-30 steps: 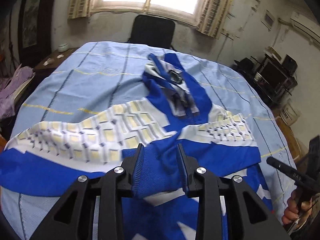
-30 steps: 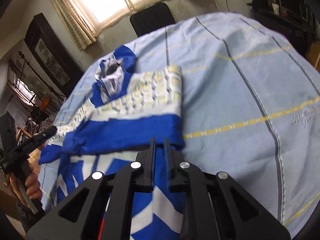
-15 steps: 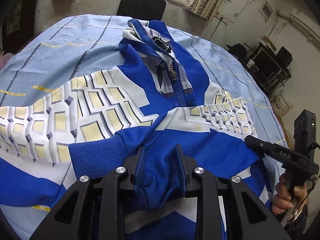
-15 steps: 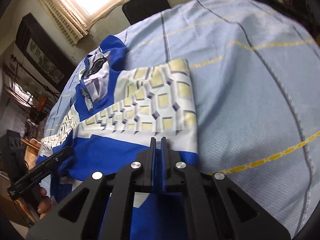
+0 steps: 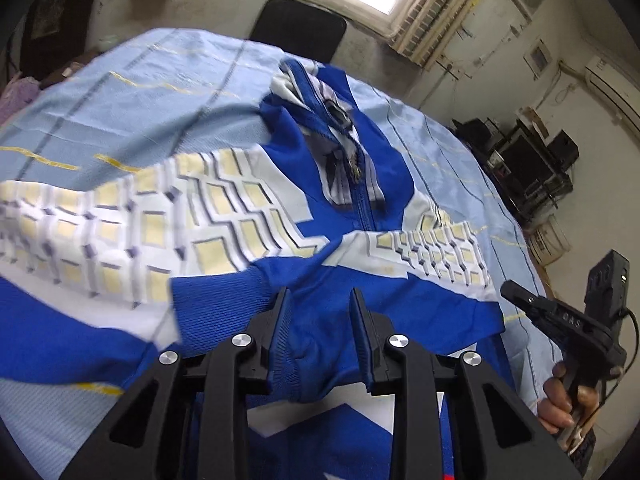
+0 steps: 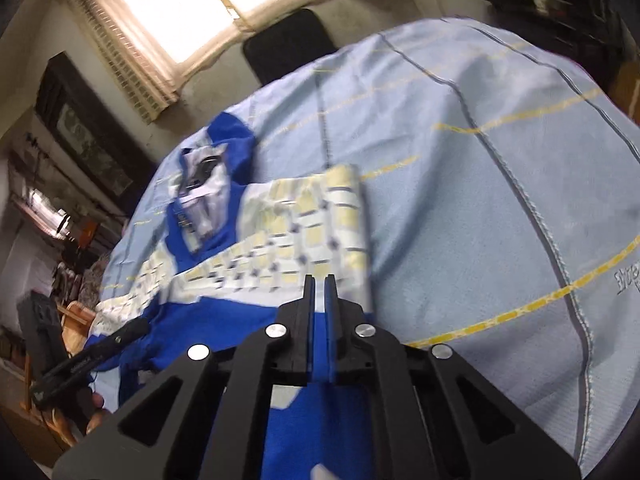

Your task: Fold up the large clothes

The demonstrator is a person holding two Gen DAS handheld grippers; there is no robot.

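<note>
A blue, white and pale-yellow patterned zip jacket (image 5: 224,224) lies on a light blue sheet (image 5: 120,112), collar toward the far side. My left gripper (image 5: 318,300) is shut on a thick bunch of the jacket's blue ribbed hem. My right gripper (image 6: 319,280) is shut on a thin blue edge of the jacket (image 6: 304,220) at its right side. The right gripper also shows in the left wrist view (image 5: 516,294), low at the right. The left gripper shows at the lower left of the right wrist view (image 6: 138,326).
The light blue sheet (image 6: 500,184) with yellow and grey stripes covers the whole work surface. A black chair (image 5: 298,26) stands at its far side under a window. Shelves with dark equipment (image 5: 528,160) stand to the right.
Both grippers have lifted and drawn back a little with the jacket cloth still held. The view is blurred from motion. The jacket's lower part has shifted.
</note>
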